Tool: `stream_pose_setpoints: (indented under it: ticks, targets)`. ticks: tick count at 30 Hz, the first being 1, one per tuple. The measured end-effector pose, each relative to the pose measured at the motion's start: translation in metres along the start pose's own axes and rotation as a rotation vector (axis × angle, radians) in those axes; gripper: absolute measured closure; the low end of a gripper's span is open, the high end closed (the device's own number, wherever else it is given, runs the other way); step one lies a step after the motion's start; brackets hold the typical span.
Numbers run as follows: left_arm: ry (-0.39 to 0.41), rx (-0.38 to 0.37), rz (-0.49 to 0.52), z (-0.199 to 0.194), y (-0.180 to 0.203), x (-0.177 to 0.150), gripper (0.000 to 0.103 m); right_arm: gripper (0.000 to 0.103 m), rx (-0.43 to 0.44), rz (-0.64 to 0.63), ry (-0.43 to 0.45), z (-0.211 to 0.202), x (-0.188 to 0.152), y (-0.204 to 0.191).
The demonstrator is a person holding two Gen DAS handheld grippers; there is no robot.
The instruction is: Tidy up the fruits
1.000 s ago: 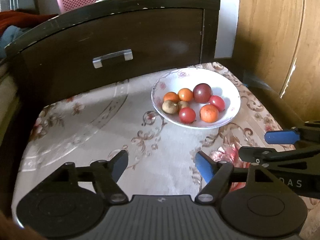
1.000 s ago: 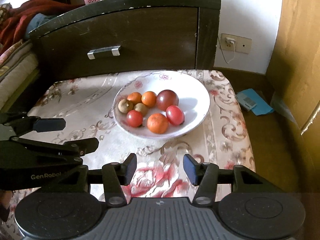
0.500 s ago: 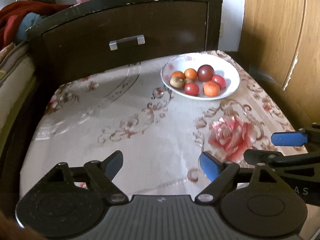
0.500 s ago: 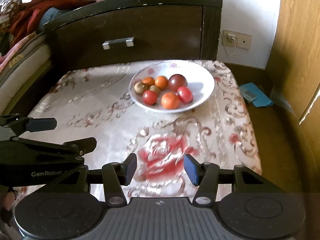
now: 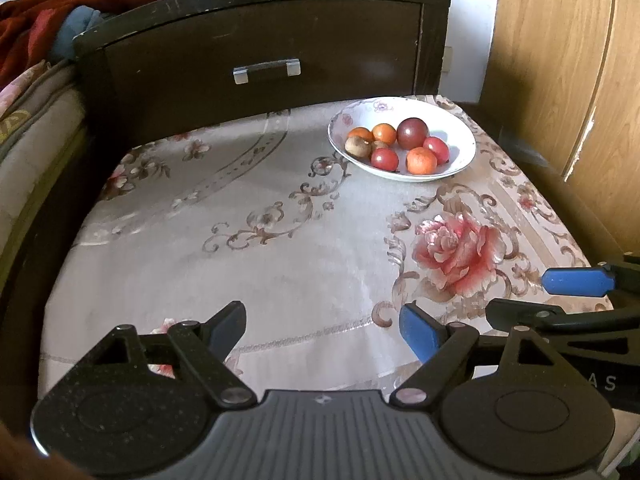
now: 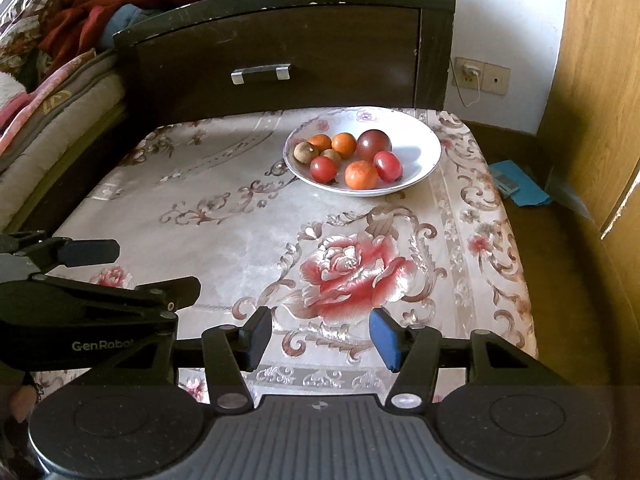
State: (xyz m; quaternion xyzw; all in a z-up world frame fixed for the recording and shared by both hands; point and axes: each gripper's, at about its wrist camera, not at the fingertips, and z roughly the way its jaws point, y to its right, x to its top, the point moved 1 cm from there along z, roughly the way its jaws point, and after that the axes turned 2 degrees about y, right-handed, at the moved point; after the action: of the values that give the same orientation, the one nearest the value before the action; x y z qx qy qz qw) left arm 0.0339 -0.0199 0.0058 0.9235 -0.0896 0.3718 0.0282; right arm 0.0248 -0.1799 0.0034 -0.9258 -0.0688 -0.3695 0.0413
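Left wrist view: the left gripper (image 5: 322, 326) has its jaws wide apart, holding nothing; the right gripper (image 6: 320, 334) gapes less, just widened — also bare. Both hover over a flowered cloth (image 5: 280, 248). The fruits (image 6: 348, 156) sit in a white bowl (image 6: 424, 160) by the dark drawer (image 6: 280, 52). Only the right view shows a wall socket (image 6: 482, 76).

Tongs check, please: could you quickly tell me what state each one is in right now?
Left tongs: open, holding nothing.
Right tongs: open, holding nothing.

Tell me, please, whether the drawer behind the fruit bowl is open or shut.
Shut: the drawer front sits flush within its dark frame, with no gap showing behind the white bowl.
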Motion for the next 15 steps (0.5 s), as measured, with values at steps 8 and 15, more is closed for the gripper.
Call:
stream_pose_setpoints:
  ticks: [8, 15]
  targets:
    - [0.007, 0.014, 0.004, -0.005, -0.002, -0.008, 0.011, 0.05, -0.003, 0.0, -0.011, -0.002, -0.008, -0.003]
    - [0.009, 0.017, 0.006, -0.006, -0.003, -0.011, 0.011, 0.049, -0.002, -0.002, -0.017, -0.003, -0.013, -0.006]
